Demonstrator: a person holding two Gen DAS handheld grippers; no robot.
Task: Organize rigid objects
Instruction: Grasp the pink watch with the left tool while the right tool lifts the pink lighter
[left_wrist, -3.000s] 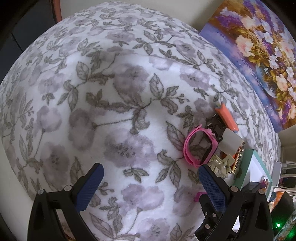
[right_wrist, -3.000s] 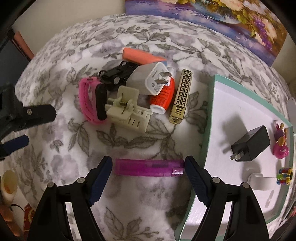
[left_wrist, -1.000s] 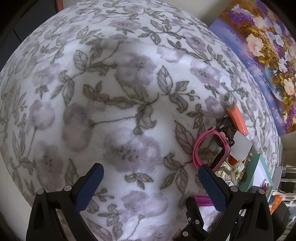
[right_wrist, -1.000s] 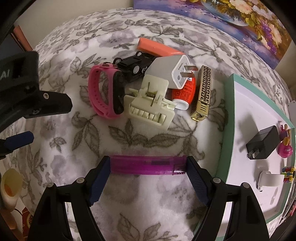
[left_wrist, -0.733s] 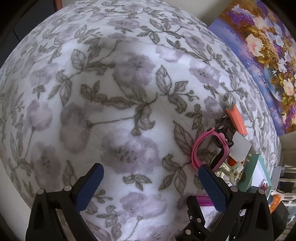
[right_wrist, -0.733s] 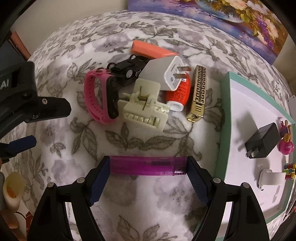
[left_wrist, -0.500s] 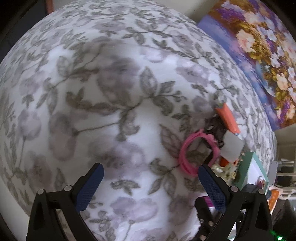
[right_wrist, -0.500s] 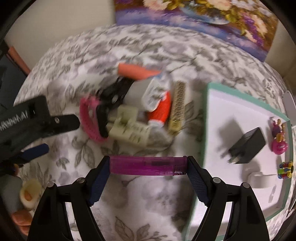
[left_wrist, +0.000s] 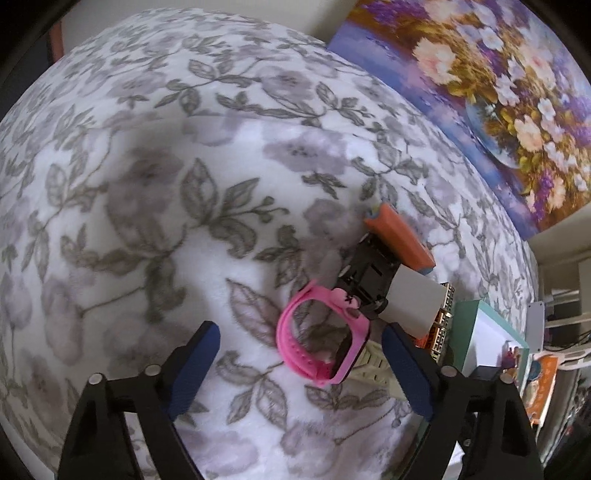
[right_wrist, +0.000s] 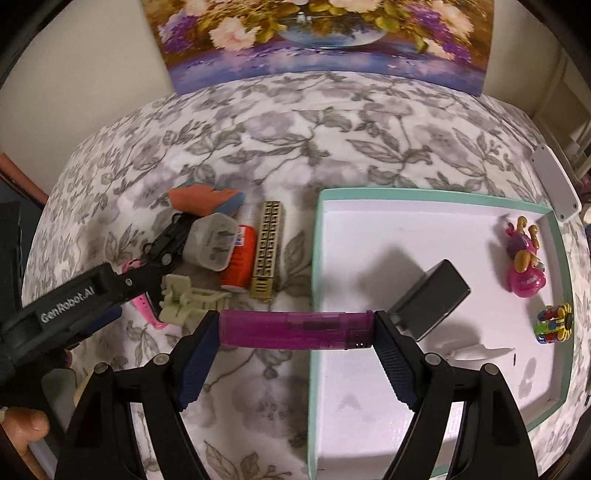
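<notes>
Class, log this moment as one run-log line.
right gripper: shut on purple lighter, at tray edge | left gripper: open by pink watch

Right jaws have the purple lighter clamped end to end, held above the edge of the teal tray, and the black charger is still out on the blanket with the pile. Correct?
Not quite. The black charger already lies inside the teal tray, not on the blanket, as the right wrist view shows. The rest holds: the right gripper has the purple lighter clamped end to end above the tray's edge.
</notes>
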